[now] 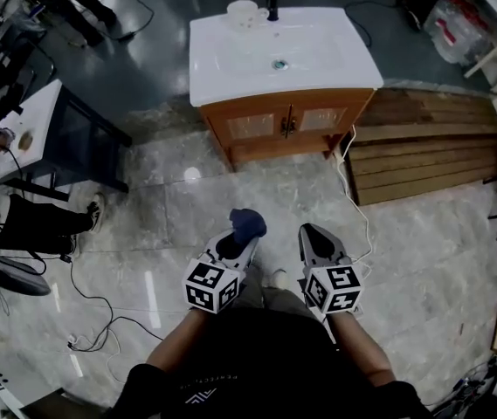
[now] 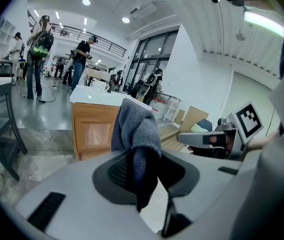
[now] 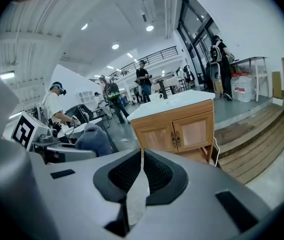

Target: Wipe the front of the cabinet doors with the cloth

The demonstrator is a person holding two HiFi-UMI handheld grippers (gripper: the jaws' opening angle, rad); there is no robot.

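Left gripper (image 2: 142,170): fingers (image 2: 113,171) clenched on the dark blue-grey terry cloth (image 2: 138,129). The cloth is pinched low between the pads. Most of it is bunched above and ahead of the tips, and a short tail hangs below. Right gripper (image 3: 141,170): fingers (image 3: 124,174) pressed together with nothing between them, only a sliver of floor showing through the seam. In the head view both grippers sit side by side close to the person's body. The cloth pokes out past the left tips, and the right gripper is just beside it, not touching.

Further out, bare grey stone-tile floor (image 1: 187,208) runs to the light wooden vanity cabinet with two panelled doors (image 1: 251,127). It is straight ahead and well apart from both grippers. The doors are shut, with paired dark handles (image 1: 288,126) at the middle seam. A white sink worktop (image 1: 318,59) sits on top. A white cable (image 1: 346,177) trails down the cabinet's right side and across the floor. A brown wooden plank platform (image 1: 423,151) lies to the right.

Judgement: the step in hand is bringing the cloth to the doors, and wiping has not begun. To do it well:
- Get low and close, with the left gripper square to the door face.
- Let the bunched front of the cloth meet the wood, not the hard finger tips.
- Hold the pinch firm, because the wad looks loose and may drag out under friction.
- Stroke each panel and work round the handles rather than across them.
- Step clear of the cable.
- The right gripper is free and likely best held clear of the doors.
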